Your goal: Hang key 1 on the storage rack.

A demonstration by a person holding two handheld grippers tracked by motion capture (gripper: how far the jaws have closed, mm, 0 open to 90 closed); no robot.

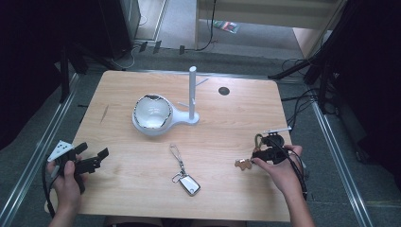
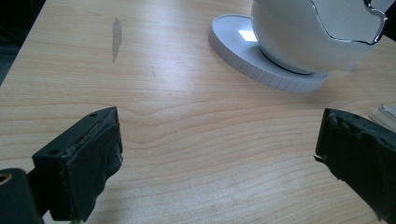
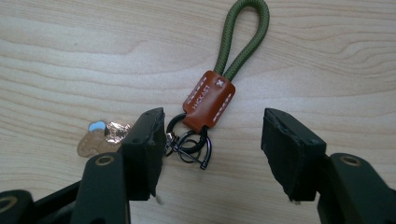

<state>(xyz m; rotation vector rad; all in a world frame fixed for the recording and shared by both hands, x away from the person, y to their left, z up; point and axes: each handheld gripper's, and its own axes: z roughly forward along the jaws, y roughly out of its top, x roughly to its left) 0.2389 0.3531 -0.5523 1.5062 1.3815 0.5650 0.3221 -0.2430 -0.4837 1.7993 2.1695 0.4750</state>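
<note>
We see the right gripper (image 3: 212, 149) spread wide over the green-loop keychain (image 3: 208, 100), pads not touching it. The rings and charm (image 3: 100, 136) are partly hidden behind one jaw. The left gripper (image 2: 219, 154) is spread too, empty. Two keychains counted: the second (image 1: 184, 175) left of the first. Beyond them, one bowl (image 1: 152, 113) and one stand (image 1: 192, 94).

The brown leather tab (image 3: 208, 99) on the green cord keychain (image 3: 243, 39) bears a stitched white "X" and stamped lettering along its length that reads roughly "HICKAST", too small to be sure.
</note>
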